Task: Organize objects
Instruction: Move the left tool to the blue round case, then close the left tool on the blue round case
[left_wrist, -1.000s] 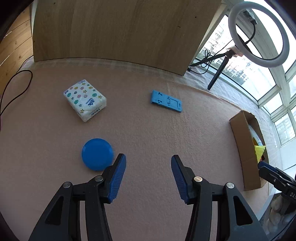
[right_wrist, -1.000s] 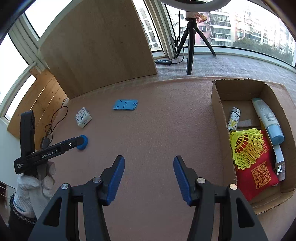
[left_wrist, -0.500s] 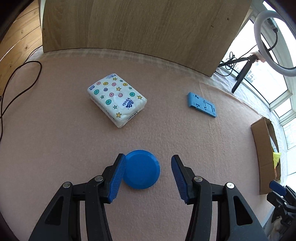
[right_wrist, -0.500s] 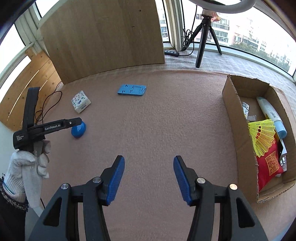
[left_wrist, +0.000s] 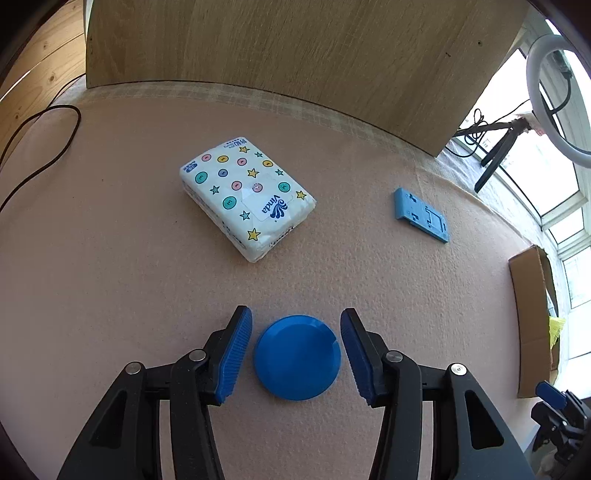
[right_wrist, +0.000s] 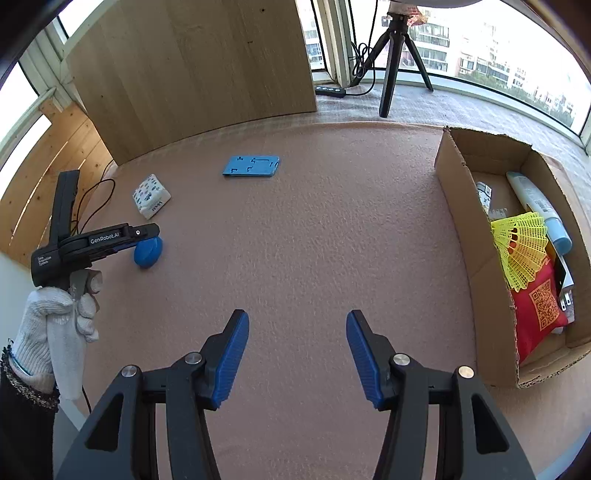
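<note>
Since half a second ago, the left gripper (left_wrist: 296, 352) has slid forward so the blue disc (left_wrist: 297, 357) now sits squarely between its fingers (left_wrist: 234, 356), where before it lay just ahead of the tips.

Left wrist view: the fingers are spread wide, flanking the disc with a sliver of gap on each side, not yet touching it. A tissue pack (left_wrist: 248, 198) lies at 11 o'clock from the disc, a blue plate (left_wrist: 421, 215) at 1 o'clock, and the cardboard box (left_wrist: 532, 325) far off at 3 o'clock. The disc looks low and smooth-rimmed; if the pads close too high they could ride over its edge, or skid it along the pink surface (left_wrist: 110, 277).

Right wrist view: the right gripper (right_wrist: 297, 360) hovers with its fingers apart and nothing between them. At 9 o'clock a gloved hand (right_wrist: 59, 317) holds the left gripper over the disc. The box, at 3 o'clock, is well apart, so a weak pinch risks dropping the disc on the way.
</note>
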